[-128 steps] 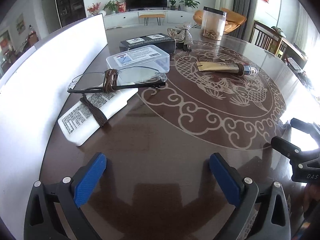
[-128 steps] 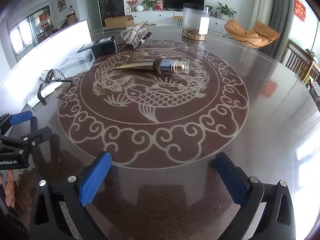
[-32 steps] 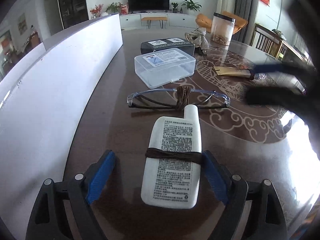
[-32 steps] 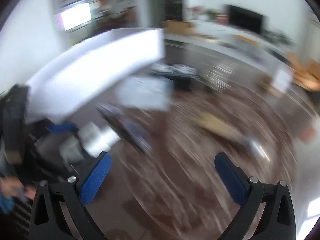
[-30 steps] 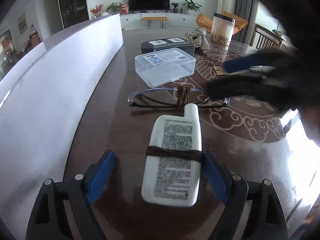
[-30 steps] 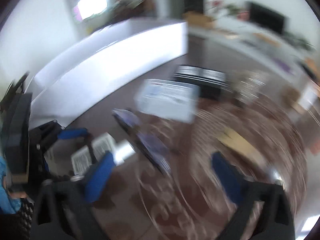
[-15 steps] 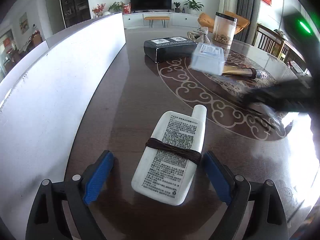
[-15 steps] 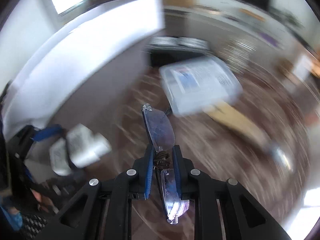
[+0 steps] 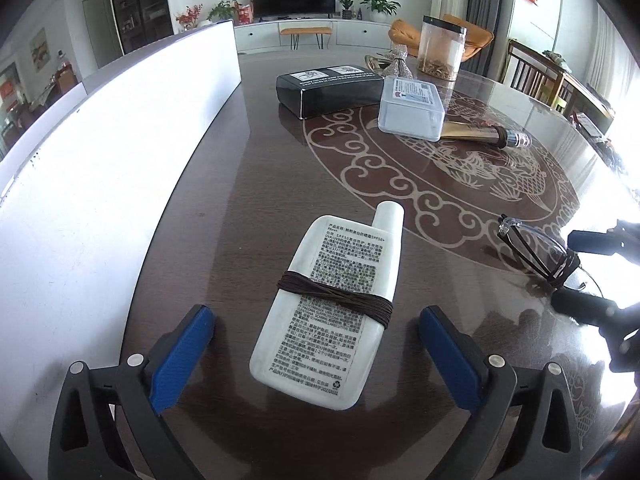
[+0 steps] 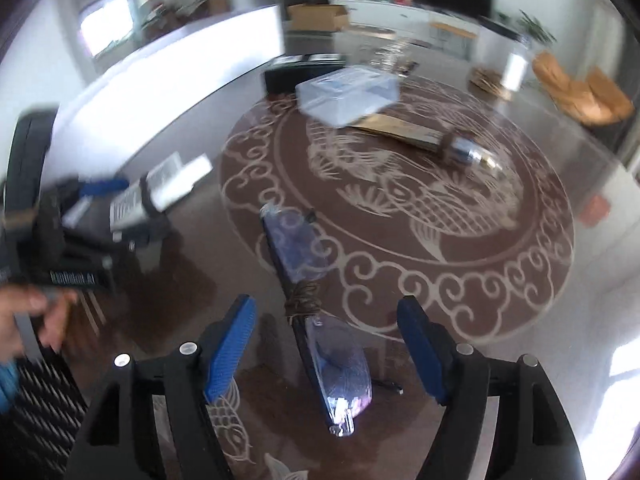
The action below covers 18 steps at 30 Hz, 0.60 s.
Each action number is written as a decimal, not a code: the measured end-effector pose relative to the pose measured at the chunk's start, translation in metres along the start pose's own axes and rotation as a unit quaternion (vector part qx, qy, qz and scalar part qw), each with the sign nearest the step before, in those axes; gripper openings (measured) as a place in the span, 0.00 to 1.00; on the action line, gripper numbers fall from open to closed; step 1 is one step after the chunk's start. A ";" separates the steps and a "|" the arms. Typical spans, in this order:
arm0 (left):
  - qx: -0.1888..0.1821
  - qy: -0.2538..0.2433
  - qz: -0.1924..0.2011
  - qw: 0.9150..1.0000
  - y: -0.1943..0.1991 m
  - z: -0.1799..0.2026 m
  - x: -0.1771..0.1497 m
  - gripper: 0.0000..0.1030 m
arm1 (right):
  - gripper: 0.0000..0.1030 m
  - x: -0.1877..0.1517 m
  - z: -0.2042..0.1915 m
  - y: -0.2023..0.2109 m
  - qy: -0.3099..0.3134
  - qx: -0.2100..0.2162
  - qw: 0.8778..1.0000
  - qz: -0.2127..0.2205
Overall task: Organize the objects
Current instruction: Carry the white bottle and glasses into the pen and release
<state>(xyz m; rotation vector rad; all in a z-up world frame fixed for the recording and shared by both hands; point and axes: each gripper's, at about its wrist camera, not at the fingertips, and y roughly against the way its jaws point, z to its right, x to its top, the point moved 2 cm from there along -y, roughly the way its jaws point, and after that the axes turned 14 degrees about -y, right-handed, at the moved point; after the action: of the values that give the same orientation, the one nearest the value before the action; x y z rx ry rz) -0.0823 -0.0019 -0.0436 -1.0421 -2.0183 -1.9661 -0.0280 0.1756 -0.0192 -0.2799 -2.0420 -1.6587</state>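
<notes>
White and flat, the lotion bottle lies label-up on the dark tabletop with a brown cord wound round its middle; it sits between the spread blue pads of the left gripper, which have just been opening and touch it on neither side; its cap end points toward the tabletop's far edge, and the white board stands along the left edge beside it. Toward the right edge the glasses, also bound with brown cord at the bridge, lie on the patterned ring of the tabletop; the right gripper stands over them with its jaws apart, just opened, pads clear of the frame on both sides. Near the far edge a clear plastic box rests partly on a gold tube, just beside a black box; a clear jar stands beyond them.
</notes>
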 end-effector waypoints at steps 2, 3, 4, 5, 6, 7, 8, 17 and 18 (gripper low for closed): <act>0.000 0.000 0.000 1.000 0.000 0.000 0.000 1.00 | 0.72 0.008 -0.012 -0.019 0.035 -0.008 0.999 -0.001; 0.000 0.000 -0.002 1.000 0.001 0.000 0.000 1.00 | 0.73 0.007 -0.013 -0.020 0.046 -0.009 0.999 -0.004; -0.001 -0.001 -0.003 1.000 0.001 0.000 0.000 1.00 | 0.73 0.008 -0.012 -0.022 0.051 -0.006 0.999 -0.005; -0.003 -0.004 -0.005 1.000 0.000 0.000 0.001 1.00 | 0.73 0.009 -0.011 -0.023 0.052 0.000 0.999 -0.008; -0.010 -0.010 -0.009 1.000 -0.001 -0.001 0.003 1.00 | 0.73 0.013 -0.010 -0.028 0.052 0.003 0.999 -0.014; -0.015 -0.016 -0.012 1.000 -0.002 -0.002 0.004 1.00 | 0.73 0.015 -0.010 -0.030 0.052 0.008 0.998 -0.022; -0.019 -0.022 -0.015 0.999 -0.003 -0.002 0.006 1.00 | 0.69 0.019 -0.011 -0.032 0.061 0.011 0.998 -0.029; 0.001 -0.029 0.025 0.999 0.018 0.003 0.000 0.52 | 0.22 0.024 -0.019 -0.020 0.049 0.032 0.997 -0.049; 0.001 -0.026 0.041 0.999 0.025 0.003 0.002 0.52 | 0.22 0.024 -0.016 -0.016 0.034 0.035 0.998 -0.046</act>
<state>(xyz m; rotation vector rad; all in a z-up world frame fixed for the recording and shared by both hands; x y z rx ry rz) -0.0688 -0.0011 -0.0220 -1.1686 -1.9703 -1.9152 -0.0517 0.1534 -0.0191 -0.1059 -2.0852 -1.6232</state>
